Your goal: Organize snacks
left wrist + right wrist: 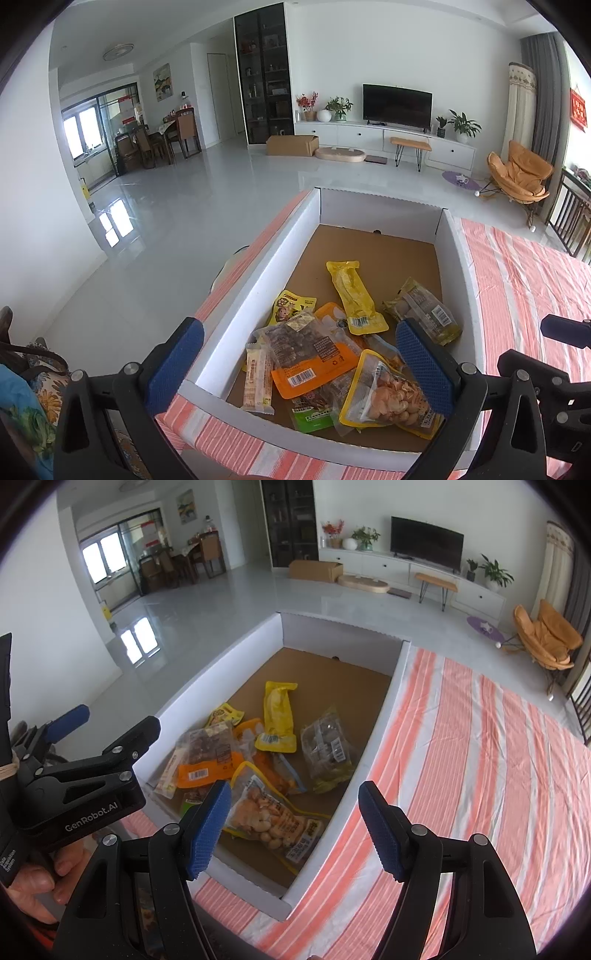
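Note:
A white-walled cardboard box (pixel 255 295) (pixel 376 716) sits on an orange-and-white striped cloth and holds several snack packets. Among them are a long yellow packet (pixel 352 291) (pixel 279 716), an orange-and-clear packet (pixel 310 354) (pixel 207 760), a clear bag of nuts (pixel 391 397) (pixel 273 819) and a greenish clear bag (pixel 424 310) (pixel 327 749). My left gripper (pixel 299 365) is open above the box's near end, holding nothing. My right gripper (pixel 295 830) is open above the box's near right corner, holding nothing. The left gripper shows in the right wrist view (pixel 107 731), at the left.
The striped cloth (pixel 480 775) (pixel 524 280) spreads to the right of the box. Beyond the table lies a shiny white floor, with a TV unit (pixel 395 107), a cardboard box (pixel 291 144) and an orange chair (pixel 517 173) at the far wall.

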`<state>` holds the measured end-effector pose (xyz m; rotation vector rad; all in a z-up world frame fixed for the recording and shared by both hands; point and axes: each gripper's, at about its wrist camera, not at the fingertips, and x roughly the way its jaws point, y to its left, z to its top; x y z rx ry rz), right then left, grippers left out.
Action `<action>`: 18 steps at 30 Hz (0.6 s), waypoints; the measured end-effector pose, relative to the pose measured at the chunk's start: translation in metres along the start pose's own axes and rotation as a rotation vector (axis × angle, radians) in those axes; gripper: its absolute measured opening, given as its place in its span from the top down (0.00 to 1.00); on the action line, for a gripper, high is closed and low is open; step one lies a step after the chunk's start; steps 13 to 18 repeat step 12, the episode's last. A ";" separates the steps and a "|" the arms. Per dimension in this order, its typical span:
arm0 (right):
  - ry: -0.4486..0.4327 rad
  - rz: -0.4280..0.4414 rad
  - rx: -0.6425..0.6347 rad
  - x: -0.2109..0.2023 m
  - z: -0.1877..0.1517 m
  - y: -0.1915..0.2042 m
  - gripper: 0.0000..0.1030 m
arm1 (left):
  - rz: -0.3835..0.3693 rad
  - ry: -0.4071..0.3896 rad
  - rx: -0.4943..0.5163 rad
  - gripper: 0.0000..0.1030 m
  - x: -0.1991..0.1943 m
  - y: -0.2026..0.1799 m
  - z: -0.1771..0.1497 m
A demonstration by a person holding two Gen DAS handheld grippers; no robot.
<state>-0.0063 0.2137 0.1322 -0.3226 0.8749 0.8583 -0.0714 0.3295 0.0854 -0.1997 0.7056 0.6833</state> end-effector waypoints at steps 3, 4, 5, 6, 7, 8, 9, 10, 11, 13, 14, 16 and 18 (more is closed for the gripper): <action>0.005 -0.002 -0.005 0.000 0.000 0.000 0.28 | -0.003 0.002 0.000 0.00 0.000 0.000 0.000; 0.008 -0.003 -0.007 0.001 0.000 0.000 0.28 | -0.006 0.003 -0.001 0.00 0.000 -0.001 -0.001; 0.010 -0.004 -0.008 0.001 0.000 0.000 0.28 | -0.010 0.003 -0.002 0.00 0.000 -0.001 -0.001; 0.011 -0.004 -0.010 0.001 0.000 0.000 0.28 | -0.016 0.004 -0.002 0.00 0.001 -0.001 -0.001; 0.013 -0.005 -0.011 0.002 0.000 0.000 0.28 | -0.022 0.006 -0.004 0.00 0.001 -0.001 0.000; 0.013 -0.005 -0.011 0.002 0.000 0.000 0.28 | -0.032 0.007 -0.008 0.00 0.001 0.000 -0.001; 0.011 -0.004 -0.010 0.002 0.000 0.000 0.28 | -0.037 0.009 -0.012 0.00 0.000 0.000 -0.001; 0.011 -0.004 -0.010 0.002 0.000 0.000 0.28 | -0.040 0.010 -0.014 0.00 0.000 -0.001 -0.002; 0.011 -0.005 -0.009 0.003 0.000 -0.001 0.28 | -0.039 0.007 -0.011 0.00 -0.001 -0.001 -0.002; 0.013 -0.005 -0.010 0.002 0.000 0.000 0.28 | -0.035 0.002 -0.006 0.00 -0.001 -0.002 -0.002; 0.013 -0.005 -0.010 0.002 0.000 0.000 0.28 | -0.035 0.002 -0.006 0.00 -0.001 -0.002 -0.002; 0.013 -0.005 -0.010 0.002 0.000 0.000 0.28 | -0.035 0.002 -0.006 0.00 -0.001 -0.002 -0.002; 0.013 -0.005 -0.010 0.002 0.000 0.000 0.28 | -0.035 0.002 -0.006 0.00 -0.001 -0.002 -0.002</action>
